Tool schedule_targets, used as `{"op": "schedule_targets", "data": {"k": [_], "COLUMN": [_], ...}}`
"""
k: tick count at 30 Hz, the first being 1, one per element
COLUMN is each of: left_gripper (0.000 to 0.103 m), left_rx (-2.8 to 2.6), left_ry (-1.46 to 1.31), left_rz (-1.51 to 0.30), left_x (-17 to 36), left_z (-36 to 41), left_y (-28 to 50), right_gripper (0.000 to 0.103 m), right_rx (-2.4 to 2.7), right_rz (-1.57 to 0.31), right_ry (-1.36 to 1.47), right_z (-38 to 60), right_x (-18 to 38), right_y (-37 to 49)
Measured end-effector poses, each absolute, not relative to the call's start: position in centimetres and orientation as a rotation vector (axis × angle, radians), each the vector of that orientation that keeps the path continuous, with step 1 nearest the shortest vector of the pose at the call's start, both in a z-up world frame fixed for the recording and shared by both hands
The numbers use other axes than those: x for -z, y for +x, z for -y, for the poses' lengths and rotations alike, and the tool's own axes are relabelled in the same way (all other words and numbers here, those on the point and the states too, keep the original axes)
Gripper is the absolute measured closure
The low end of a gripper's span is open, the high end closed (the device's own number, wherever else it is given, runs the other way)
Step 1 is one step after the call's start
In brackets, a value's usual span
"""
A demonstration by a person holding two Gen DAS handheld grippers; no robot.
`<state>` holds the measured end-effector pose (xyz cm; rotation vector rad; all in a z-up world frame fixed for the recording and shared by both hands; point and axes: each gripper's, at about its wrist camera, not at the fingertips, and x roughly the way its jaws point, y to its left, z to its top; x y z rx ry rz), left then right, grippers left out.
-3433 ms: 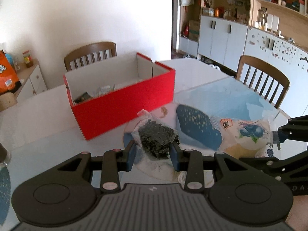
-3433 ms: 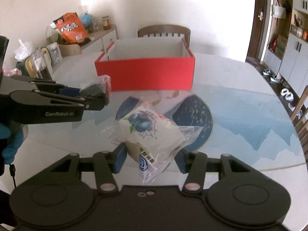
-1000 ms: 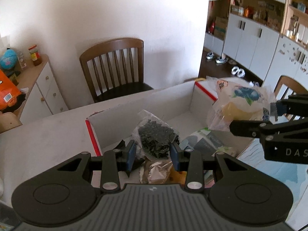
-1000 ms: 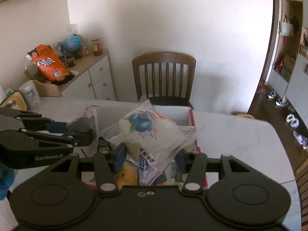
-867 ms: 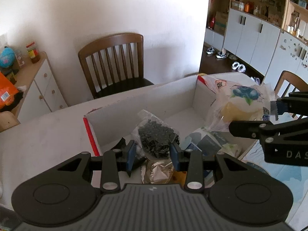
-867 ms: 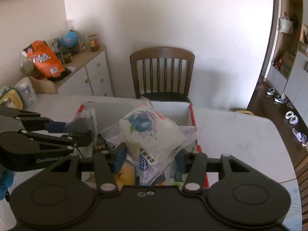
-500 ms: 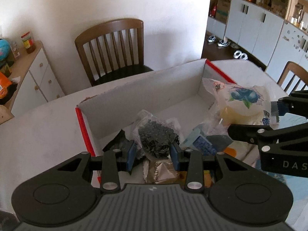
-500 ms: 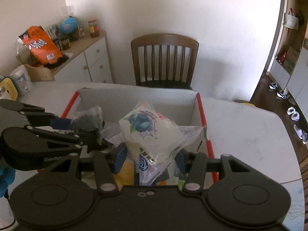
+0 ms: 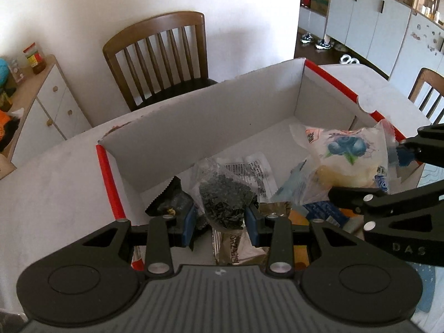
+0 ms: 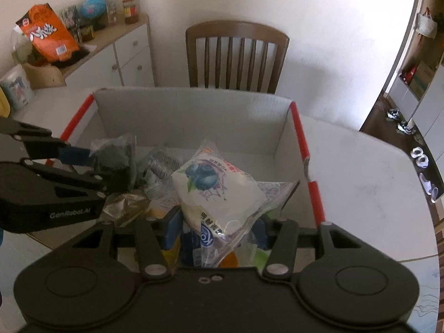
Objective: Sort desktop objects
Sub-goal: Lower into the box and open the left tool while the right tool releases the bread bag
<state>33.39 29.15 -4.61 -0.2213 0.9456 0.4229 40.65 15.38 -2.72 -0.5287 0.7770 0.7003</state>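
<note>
My left gripper (image 9: 220, 223) is shut on a clear bag of dark seaweed bits (image 9: 224, 197), held over the left half of the red cardboard box (image 9: 106, 174). My right gripper (image 10: 216, 229) is shut on a blueberry bread packet (image 10: 216, 191), held over the right half of the same box (image 10: 301, 136). In the right wrist view the left gripper (image 10: 108, 168) reaches in from the left with its seaweed bag (image 10: 113, 155). In the left wrist view the right gripper (image 9: 369, 174) and the bread packet (image 9: 347, 152) come in from the right. Several snack packets (image 9: 238, 245) lie in the box under both bags.
The box stands on a white table (image 10: 360, 172). A wooden chair (image 10: 236, 55) stands behind the far table edge. A white sideboard (image 10: 125, 52) with an orange snack bag (image 10: 47, 33) and jars is at the back left. Cabinets (image 9: 366, 11) and a second chair (image 9: 427, 91) are to the right.
Both grippers have sunk toward the box with their bags still gripped. The box interior now fills more of both views, and the bags hang just above the packets inside.
</note>
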Motion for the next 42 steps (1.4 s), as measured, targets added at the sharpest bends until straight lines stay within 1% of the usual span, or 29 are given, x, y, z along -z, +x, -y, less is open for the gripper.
{"op": "schedule_targets", "data": {"k": [17, 30, 32, 34, 35, 37, 42], "left_gripper": [0.066, 0.066, 0.062, 0.051, 0.049, 0.046, 0.045], "left_rx": [-0.388, -0.388, -0.394, -0.399, -0.401, -0.399, -0.399], "left_ry": [-0.189, -0.217, -0.22, -0.224, -0.23, -0.254, -0.256], "left_rz": [-0.998, -1.02, -1.021, -1.018, -1.014, -1.004, -0.993], "left_x": [6.2, 7.0, 7.0, 6.9, 6.8, 6.6, 6.1], "left_z": [-28.8, -29.4, -29.5, -29.6, -29.6, -29.8, -29.4], "left_y": [35.6, 36.1, 36.0, 36.0, 35.9, 35.8, 35.5], "right_gripper": [0.051, 0.051, 0.05, 0.048, 0.047, 0.046, 0.044], "right_rx": [-0.671, -0.671, -0.67, -0.672, -0.672, -0.673, -0.676], "right_rz": [-0.84, -0.857, -0.856, -0.854, -0.852, -0.85, -0.844], "right_ry": [-0.568, -0.543, -0.543, -0.539, -0.538, -0.533, -0.514], "right_z": [-16.2, -16.2, -16.1, -16.0, -15.9, -15.7, -15.4], "right_x": [5.4, 5.7, 5.6, 5.6, 5.5, 5.3, 4.6], "right_y": [41.3, 41.7, 41.7, 41.7, 41.7, 41.8, 41.7]}}
